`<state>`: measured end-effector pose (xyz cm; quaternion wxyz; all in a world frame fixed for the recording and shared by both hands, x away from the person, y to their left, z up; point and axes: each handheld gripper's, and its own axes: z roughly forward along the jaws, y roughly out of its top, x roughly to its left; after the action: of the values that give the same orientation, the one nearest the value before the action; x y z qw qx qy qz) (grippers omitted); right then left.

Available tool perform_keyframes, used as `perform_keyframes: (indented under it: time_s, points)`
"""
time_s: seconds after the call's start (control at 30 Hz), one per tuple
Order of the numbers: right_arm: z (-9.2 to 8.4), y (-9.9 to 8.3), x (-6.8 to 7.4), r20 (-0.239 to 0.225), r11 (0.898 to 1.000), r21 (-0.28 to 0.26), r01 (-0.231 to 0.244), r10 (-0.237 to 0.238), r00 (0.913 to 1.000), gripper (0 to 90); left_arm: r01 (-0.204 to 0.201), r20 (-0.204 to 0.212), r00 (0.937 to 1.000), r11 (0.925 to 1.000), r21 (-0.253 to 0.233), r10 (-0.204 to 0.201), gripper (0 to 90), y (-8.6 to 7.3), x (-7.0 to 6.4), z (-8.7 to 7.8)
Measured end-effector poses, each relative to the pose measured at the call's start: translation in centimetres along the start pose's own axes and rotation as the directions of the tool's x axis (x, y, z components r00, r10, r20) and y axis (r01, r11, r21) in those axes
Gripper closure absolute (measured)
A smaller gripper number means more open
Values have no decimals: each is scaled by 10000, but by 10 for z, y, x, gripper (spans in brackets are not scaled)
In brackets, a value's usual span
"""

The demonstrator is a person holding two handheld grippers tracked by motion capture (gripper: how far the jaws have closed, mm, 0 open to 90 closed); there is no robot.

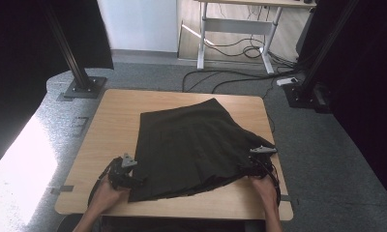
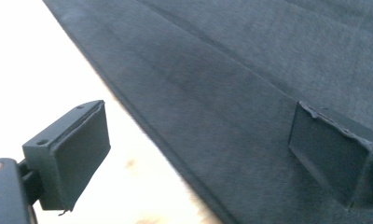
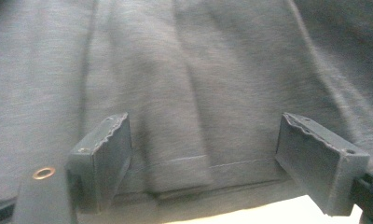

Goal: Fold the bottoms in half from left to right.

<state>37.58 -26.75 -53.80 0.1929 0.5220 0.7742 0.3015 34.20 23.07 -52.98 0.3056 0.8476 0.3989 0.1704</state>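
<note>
A dark pleated skirt [image 1: 191, 145] is spread flat on the table [image 1: 114, 121]. The left gripper [image 2: 198, 154] and right gripper [image 3: 203, 163] are held wide apart at its hem, nothing pinched.

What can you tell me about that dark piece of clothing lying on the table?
The dark pleated skirt lies spread flat on the wooden table, narrow waist end far, wide hem near the person. The cloth looks soft and matte, with long pleats and a stitched hem. An open claw sits at each near corner, the left claw and the right claw, neither pinching the cloth.
</note>
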Motion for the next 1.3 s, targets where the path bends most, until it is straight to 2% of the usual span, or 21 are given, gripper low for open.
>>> perform_keyframes:
  time_s: [0.03,0.1,0.27,0.33,0.37,0.43,0.5,0.57,0.6,0.77,0.83,0.87,0.9,1.03,1.07,1.13,1.17,1.2,1.3]
  points:
    - [0,0,0,0,10000,0,0,0,10000,177,0,0,10000,10000,0,0,57,0,0,0]
    - [-4,0,4,-95,9998,-32,171,-171,9998,174,43,-98,9999,10000,-56,-44,56,4,9,-2]
    - [-14,4,12,-297,9988,-278,407,-415,9987,172,361,77,9993,9991,-207,-359,31,14,33,-3]
    - [-21,7,18,-383,9975,-381,588,-602,9974,170,509,-75,9987,9983,-295,-512,47,22,45,-3]
    - [-22,8,20,-455,9971,-434,620,-640,9969,170,509,-75,9987,9983,-295,-512,51,22,45,-3]
    - [-26,11,26,-634,9963,-482,712,-742,9952,170,831,40,9965,9955,-456,-830,67,29,56,-2]
    - [-27,12,29,-672,9954,-516,801,-835,9942,170,902,36,9959,9949,-460,-901,65,32,59,-2]
    - [-30,14,36,-844,9939,-539,960,-1004,9914,170,946,74,9955,9947,-407,-943,59,37,65,0]
    - [-32,17,44,-1052,9920,-589,1117,-1175,9875,170,951,-3,9955,9948,-377,-952,66,43,69,3]
    - [-34,24,57,-1321,9880,-726,1363,-1449,9806,169,865,-151,9961,9959,-277,-869,121,55,78,8]
    - [-33,28,69,-1604,9860,-839,1444,-1564,9746,162,857,-96,9963,9960,-242,-860,134,63,83,14]
    - [-33,28,69,-1604,9860,-839,1444,-1564,9746,162,857,-96,9963,9960,-242,-860,134,63,83,14]
    - [-32,30,76,-1774,9841,-867,1548,-1682,9697,153,893,-11,9960,9957,-229,-894,134,66,85,15]
    - [-28,34,87,-1910,9813,-886,1707,-1849,9640,147,940,40,9956,9956,-46,-940,133,74,91,23]
    - [-26,37,94,-2002,9783,-926,1852,-2005,9590,139,925,6,9957,9957,3,-925,131,76,92,24]
    - [-26,39,97,-2003,9769,-939,1919,-2074,9575,138,951,-41,9955,9955,46,-951,127,81,94,27]
    - [-26,40,101,-2025,9751,-960,1997,-2156,9553,137,992,-51,9951,9951,39,-992,118,83,95,28]
    - [-25,45,108,-2108,9707,-1053,2159,-2340,9491,136,1084,-30,9941,9941,58,-1083,90,87,97,30]
    - [-26,49,114,-2072,9655,-1197,2314,-2522,9452,136,1138,-42,9935,9935,71,-1138,65,90,99,32]
